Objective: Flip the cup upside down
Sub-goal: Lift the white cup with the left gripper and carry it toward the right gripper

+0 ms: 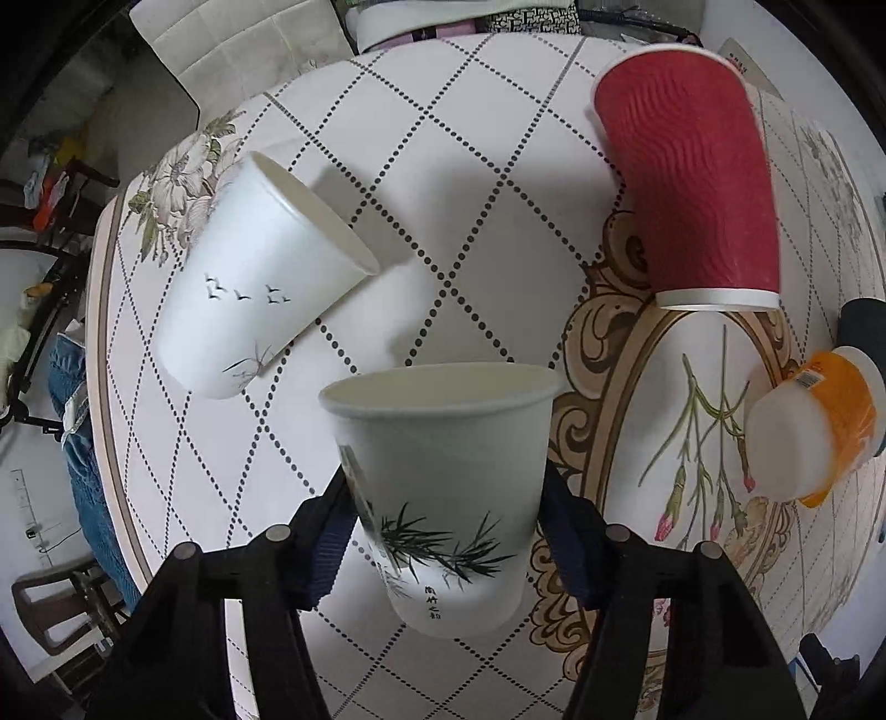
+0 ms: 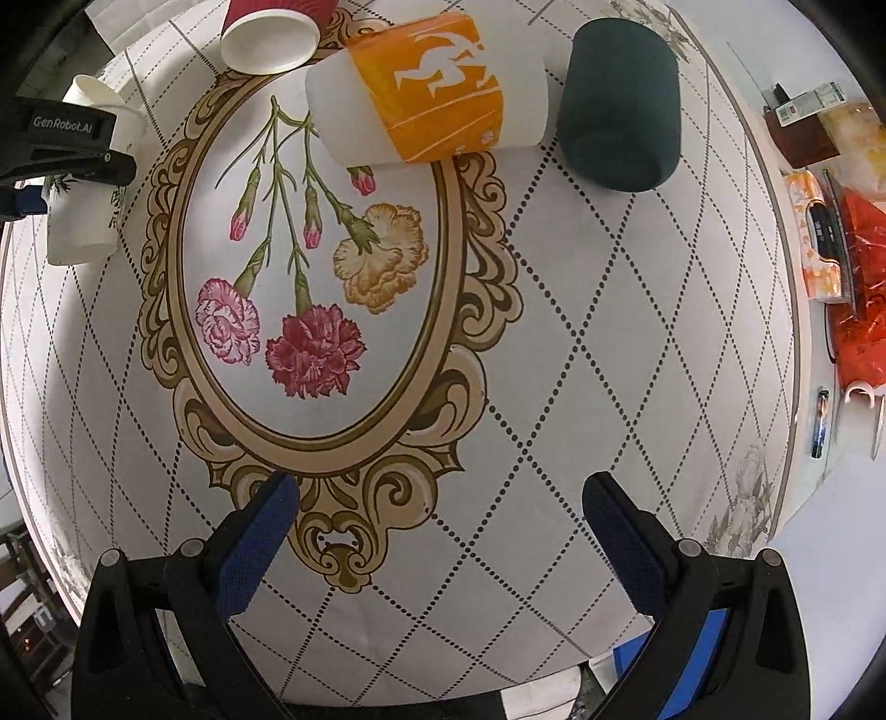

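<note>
My left gripper (image 1: 446, 515) is shut on a white paper cup with a bamboo print (image 1: 443, 487), mouth up, its base at or just above the table. The same cup (image 2: 83, 221) and the left gripper show at the far left of the right wrist view. A second white cup with a bird print (image 1: 260, 277) stands upright to its left. A red ribbed cup (image 1: 692, 183) stands upside down at the far right. My right gripper (image 2: 440, 531) is open and empty above the floral oval of the tablecloth (image 2: 554, 360).
An orange-and-white cup (image 2: 426, 94) and a dark green cup (image 2: 620, 105) stand inverted on the far side of the table. Clutter, including red packaging (image 2: 858, 288), sits beyond the table's right edge. A white chair (image 1: 232, 50) stands behind the table.
</note>
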